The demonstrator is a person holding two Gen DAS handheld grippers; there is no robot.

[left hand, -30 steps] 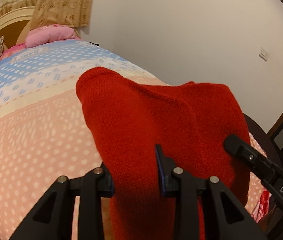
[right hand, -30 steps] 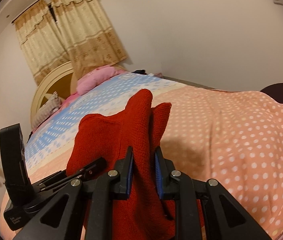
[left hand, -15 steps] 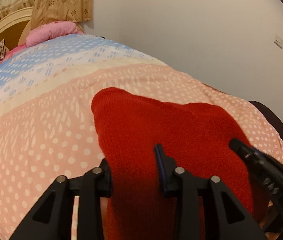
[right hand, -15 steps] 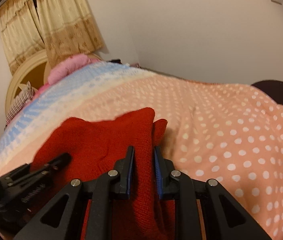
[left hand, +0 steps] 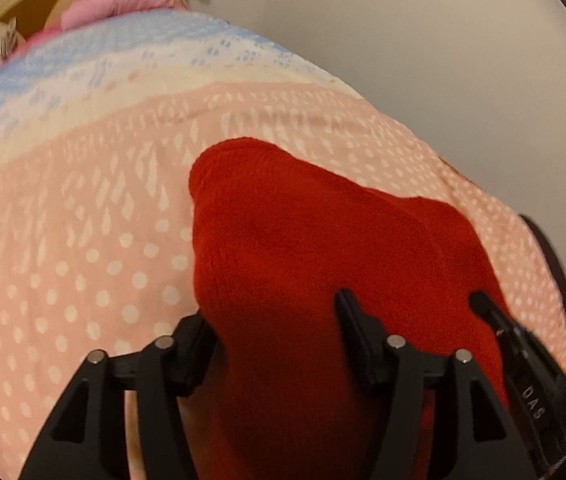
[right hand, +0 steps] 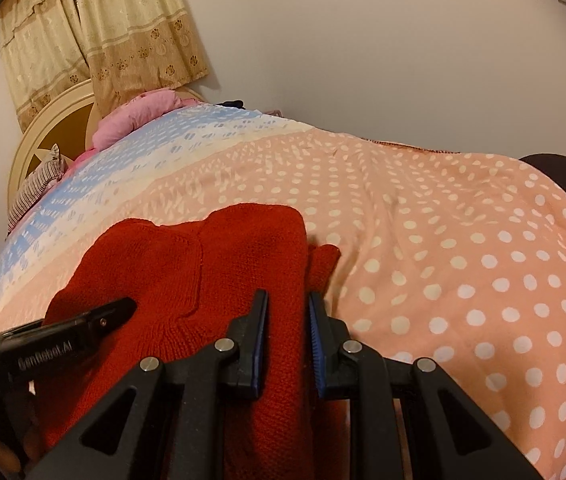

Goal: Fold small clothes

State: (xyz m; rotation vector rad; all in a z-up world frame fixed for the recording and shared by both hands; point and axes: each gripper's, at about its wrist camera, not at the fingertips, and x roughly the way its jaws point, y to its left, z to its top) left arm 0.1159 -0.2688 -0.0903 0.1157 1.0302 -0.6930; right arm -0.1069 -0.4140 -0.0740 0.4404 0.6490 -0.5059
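A red knitted garment point(left hand: 315, 248) lies spread on the pink dotted bedspread point(left hand: 83, 240), its far part resting flat. My left gripper point(left hand: 275, 328) has its jaws wide apart with the garment's near edge draped between them; whether it grips is unclear. My right gripper point(right hand: 288, 332) is shut on the garment's point(right hand: 211, 264) right near edge, with the knit pinched between the blue pads. Each gripper shows at the edge of the other's view. The garment's near part is hidden under the fingers.
The bedspread point(right hand: 443, 240) turns cream and blue toward the headboard point(right hand: 39, 136). Pink pillows point(right hand: 135, 120) and a striped cushion point(right hand: 35, 188) lie there. Curtains point(right hand: 115, 32) hang behind. A dark round object point(right hand: 555, 168) sits at the bed's right edge by the white wall.
Both grippers have come down and forward with the garment. It hung raised a second ago and now lies flat on the bedspread. The left view is blurred by motion.
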